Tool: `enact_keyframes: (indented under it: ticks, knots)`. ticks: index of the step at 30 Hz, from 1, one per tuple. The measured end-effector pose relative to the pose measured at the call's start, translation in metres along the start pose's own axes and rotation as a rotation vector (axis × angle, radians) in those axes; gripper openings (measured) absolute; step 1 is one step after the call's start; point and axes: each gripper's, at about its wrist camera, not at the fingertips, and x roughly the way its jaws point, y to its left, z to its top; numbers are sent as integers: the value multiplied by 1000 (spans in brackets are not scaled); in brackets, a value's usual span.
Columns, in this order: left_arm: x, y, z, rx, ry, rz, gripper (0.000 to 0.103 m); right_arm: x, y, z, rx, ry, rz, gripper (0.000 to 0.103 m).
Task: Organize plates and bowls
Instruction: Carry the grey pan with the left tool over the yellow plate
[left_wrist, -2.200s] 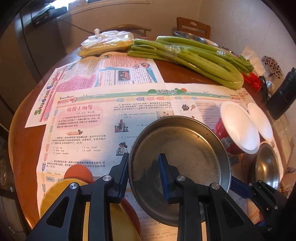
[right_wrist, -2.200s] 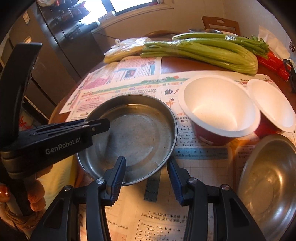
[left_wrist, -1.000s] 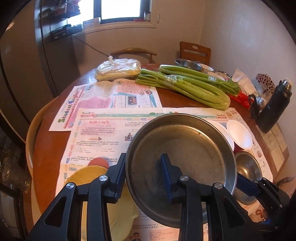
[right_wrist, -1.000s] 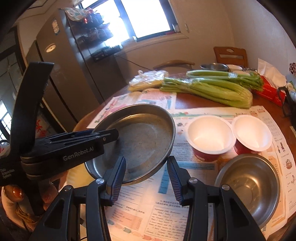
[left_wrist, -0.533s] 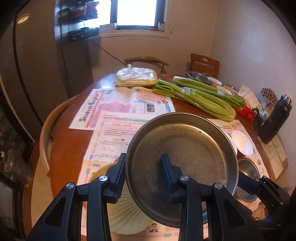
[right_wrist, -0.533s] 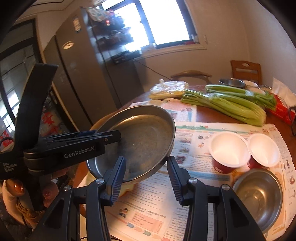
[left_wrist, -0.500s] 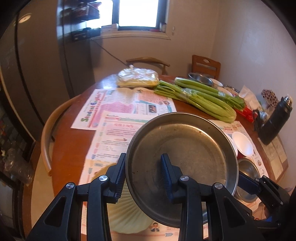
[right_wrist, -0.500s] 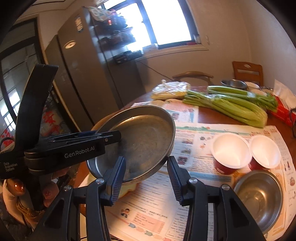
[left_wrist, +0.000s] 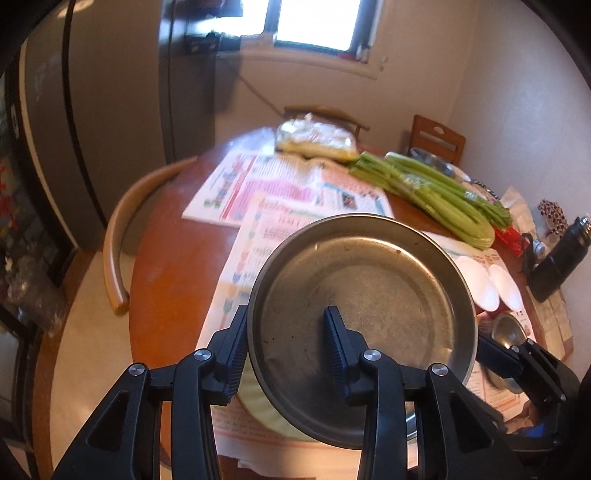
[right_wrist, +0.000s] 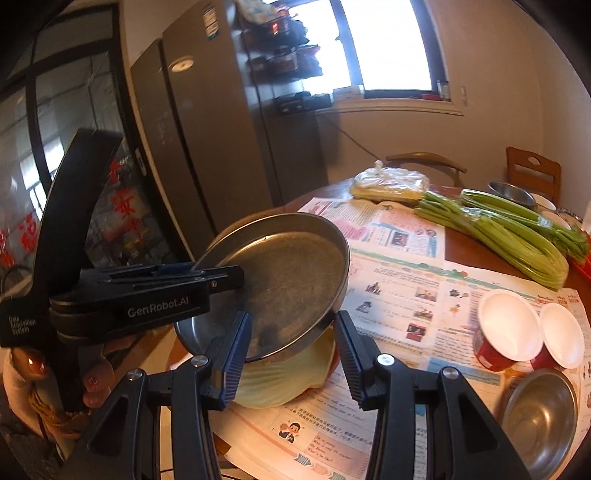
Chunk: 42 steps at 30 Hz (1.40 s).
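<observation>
Both grippers have lifted the steel pan (left_wrist: 364, 314) off the counter (left_wrist: 166, 258); it now hangs tilted over the yellow plate (right_wrist: 284, 380) at lower centre. The left gripper (left_wrist: 284, 350), jaws just easing wider, straddles its rim; the right gripper (right_wrist: 291, 354) pinches its edge. Stacking seems next.

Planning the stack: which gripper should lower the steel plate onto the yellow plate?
Right, probably. The right gripper holds the steel plate by its rim directly above the yellow plate; the left gripper has the rim between its jaws too, but they have just been opening.
</observation>
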Motion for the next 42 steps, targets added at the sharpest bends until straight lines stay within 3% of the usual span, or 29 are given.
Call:
enact_keyframes:
  ticks: [11, 23, 42]
  knots:
    - [36, 30, -20, -34, 60, 1, 40, 62, 10, -21, 6, 181, 15, 47]
    - [58, 41, -26, -53, 117, -28, 40, 79, 11, -30, 11, 209, -1, 47]
    - [71, 37, -27, -56, 140, -36, 40, 77, 10, -33, -17, 200, -15, 47]
